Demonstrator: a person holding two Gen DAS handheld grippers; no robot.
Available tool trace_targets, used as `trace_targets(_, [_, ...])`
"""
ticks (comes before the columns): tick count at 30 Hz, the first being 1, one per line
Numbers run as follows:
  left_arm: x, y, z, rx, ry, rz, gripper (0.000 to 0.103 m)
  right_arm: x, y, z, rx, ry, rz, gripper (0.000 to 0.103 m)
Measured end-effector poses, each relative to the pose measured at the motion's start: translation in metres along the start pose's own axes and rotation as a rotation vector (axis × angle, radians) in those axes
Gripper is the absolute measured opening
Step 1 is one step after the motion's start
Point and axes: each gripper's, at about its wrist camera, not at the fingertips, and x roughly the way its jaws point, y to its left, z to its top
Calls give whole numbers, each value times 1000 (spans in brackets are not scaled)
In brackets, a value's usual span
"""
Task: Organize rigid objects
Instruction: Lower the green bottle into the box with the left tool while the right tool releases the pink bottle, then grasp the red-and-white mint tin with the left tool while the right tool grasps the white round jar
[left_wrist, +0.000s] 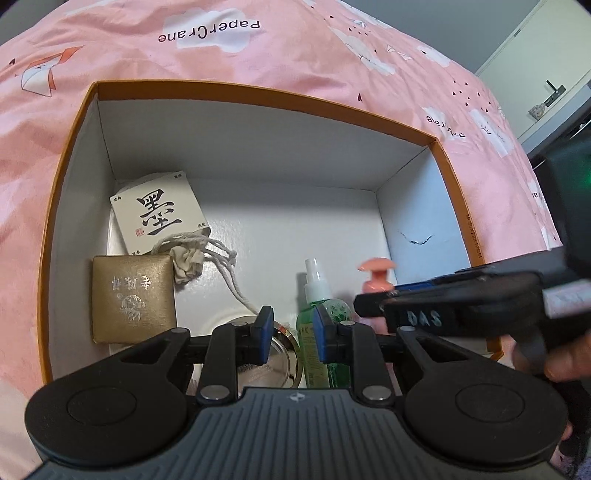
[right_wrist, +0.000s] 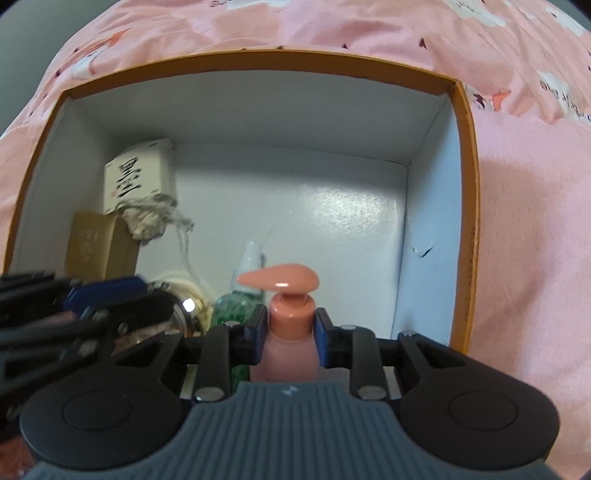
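An orange-rimmed box (left_wrist: 258, 90) with a white inside sits on a pink bedspread. Inside lie a white calligraphy box (left_wrist: 159, 216), a gold case (left_wrist: 133, 299), a small drawstring pouch (left_wrist: 188, 260), a round metal tin (left_wrist: 280, 360) and a green spray bottle (left_wrist: 317, 332). My left gripper (left_wrist: 293, 338) is open and empty above the tin and the spray bottle. My right gripper (right_wrist: 290, 338) is shut on the neck of a pink pump bottle (right_wrist: 290, 321), held upright in the box to the right of the spray bottle (right_wrist: 240, 299). The right gripper also shows in the left wrist view (left_wrist: 373, 306).
The box's far right part (right_wrist: 351, 221) has bare white floor. A small tear (right_wrist: 423, 252) marks the right wall. Pink bedspread (right_wrist: 524, 240) surrounds the box. A white cabinet (left_wrist: 546, 55) stands at the back right.
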Motion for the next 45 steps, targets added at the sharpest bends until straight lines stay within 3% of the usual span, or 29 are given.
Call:
trace_targets(7, [1,-1,0,9,2,-6,25,25,-6,2,72,63,25,26])
trace_targets(11, [3,-3,-2,18,6,-8,25,16,-4,-2,70,36,22,27])
trace_targets(22, [-23,-21,-13,87,-12,-35,25,-21,-4,-16,54,-34,43,45])
trace_targets(23, [-27,-24,-15,92,-18,-40,25,-26,-4,-18,47,-48,48,46])
trace_targets(25, [-35,-28,-17,103,-34,-48,25,-39,-4,-26,33,-82,52,61])
trace_targets(33, [-65,-48,-31,158,-89,-43,25,-96,-10,-66,40,-254,44,62])
trace_targets(35, [-72,-53,-36,174,-104,-50,25,-110,-14,-79,66,-300,58,67])
trace_targets(37, [-79,-57,-43,193,-117,-70,25,-122,-15,-93,83,-353,61,73])
trace_targets(41, [-92,-63,-57,234,-146,-120,25,-137,-13,-121,100,-441,46,73])
trace_targets(45, [-93,-55,-72,227,-103,-169,28,-137,-21,-153,204,-508,42,75])
